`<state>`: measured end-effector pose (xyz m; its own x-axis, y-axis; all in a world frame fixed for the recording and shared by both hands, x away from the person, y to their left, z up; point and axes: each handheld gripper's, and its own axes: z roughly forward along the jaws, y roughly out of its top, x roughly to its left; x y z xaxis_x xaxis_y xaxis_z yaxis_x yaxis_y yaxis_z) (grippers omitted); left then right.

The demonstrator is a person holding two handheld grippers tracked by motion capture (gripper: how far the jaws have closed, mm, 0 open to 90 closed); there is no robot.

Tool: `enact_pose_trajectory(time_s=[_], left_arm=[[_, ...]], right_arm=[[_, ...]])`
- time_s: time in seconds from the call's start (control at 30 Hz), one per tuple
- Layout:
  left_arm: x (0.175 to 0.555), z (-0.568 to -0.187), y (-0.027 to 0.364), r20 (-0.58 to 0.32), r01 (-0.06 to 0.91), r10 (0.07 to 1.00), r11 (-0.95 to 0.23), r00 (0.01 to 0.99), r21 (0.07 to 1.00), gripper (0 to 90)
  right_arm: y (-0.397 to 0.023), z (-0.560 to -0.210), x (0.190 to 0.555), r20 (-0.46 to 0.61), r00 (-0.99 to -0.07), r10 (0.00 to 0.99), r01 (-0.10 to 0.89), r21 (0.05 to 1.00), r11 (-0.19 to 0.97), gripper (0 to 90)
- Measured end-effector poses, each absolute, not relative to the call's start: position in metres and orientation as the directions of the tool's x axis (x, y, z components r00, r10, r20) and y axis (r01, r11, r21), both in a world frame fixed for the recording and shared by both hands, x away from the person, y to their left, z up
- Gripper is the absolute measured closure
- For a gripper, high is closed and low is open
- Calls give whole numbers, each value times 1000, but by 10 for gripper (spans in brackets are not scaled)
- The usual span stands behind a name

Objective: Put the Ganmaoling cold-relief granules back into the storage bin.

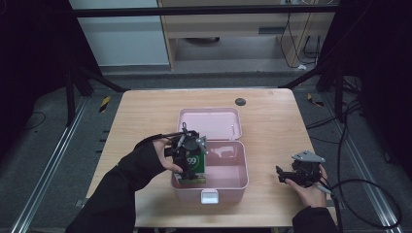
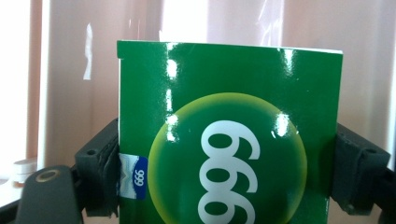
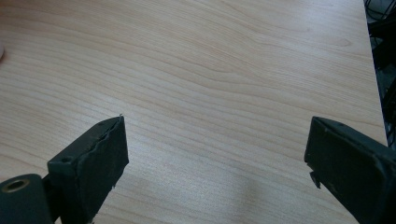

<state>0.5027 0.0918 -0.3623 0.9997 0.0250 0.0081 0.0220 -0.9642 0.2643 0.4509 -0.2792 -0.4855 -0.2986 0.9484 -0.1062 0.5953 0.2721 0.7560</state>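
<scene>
Landmark: the pink box [image 1: 233, 182] sits open near the middle of the wooden table [image 1: 145, 111], with its lid [image 1: 209, 121] laid back on the far side.

Green pack: a shiny green carton [image 1: 194, 165] with "999" on it is at the left end of the pink box, over the box's inside. I cannot tell if its bottom touches the box floor.

Left gripper: the left gripper [image 2: 224, 177] has its 2 jaws pressed on the 2 side edges of the green carton [image 2: 224, 140], so it is holding it tight.

Right gripper: the right gripper [image 1: 302, 171] rests low on the table to the right of the pink box, well apart from it. In the right gripper view [image 3: 215, 163] its 2 jaws stand wide apart with nothing between them, just bare wood.

Slip risk: the carton is glossy and held by thin edges, so I think it could slide out or twist if the squeeze gets weak.

Bump risk: the carton is close to the box's left wall, so it could catch on the rim and tip the carton over.

Box shove risk: nothing holds the pink box down, so a hard push could make it scoot on the table.

Squash risk: too much squeeze could dent the carton.
</scene>
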Motion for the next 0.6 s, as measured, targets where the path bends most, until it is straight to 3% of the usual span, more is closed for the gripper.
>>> enact_pose_trajectory(time_s=[0.6], left_arm=[[501,-378,93,23,12,19,-964,1000,266,143]], right_arm=[[-279,-486,451,-112,-307,945,592,755,282,63]])
